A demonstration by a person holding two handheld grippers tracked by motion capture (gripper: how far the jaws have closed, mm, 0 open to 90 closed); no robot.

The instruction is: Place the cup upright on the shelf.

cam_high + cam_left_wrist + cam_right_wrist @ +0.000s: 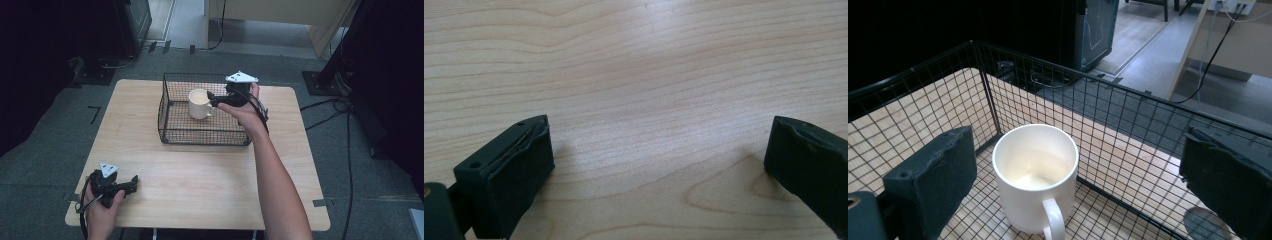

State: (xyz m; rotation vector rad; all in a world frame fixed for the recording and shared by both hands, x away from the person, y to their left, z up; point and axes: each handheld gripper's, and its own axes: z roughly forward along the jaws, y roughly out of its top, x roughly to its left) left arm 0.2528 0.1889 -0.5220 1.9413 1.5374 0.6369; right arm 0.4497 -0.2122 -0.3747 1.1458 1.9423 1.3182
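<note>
We recorded a light wooden tabletop (200, 175) with rounded corners, standing on grey carpet. A black wire-mesh basket (172, 131) with square walls sat at about 12 o'clock from the tabletop's centre, toward the far edge. Inside it a white ceramic mug (199, 103) stood upright on the basket floor, in the far half and near the middle, apart from the walls. In the right gripper view the mug (1034, 177) showed an empty, pale interior with its handle turned toward the camera.

The right gripper (212, 99), held in the person's right hand (245, 112), reached into the basket from 3 o'clock of the mug, its tips just beside the mug's handle side. Its own view showed the jaws spread wide to either side of the mug, clamping nothing; we noted it as released.

The left gripper (131, 183) rested in the person's left hand (102, 212) at roughly 7 o'clock on the tabletop, near the front-left corner and well apart from the basket. Its view showed both jaws wide apart over bare wood grain (644, 100), so it too was released.
</note>
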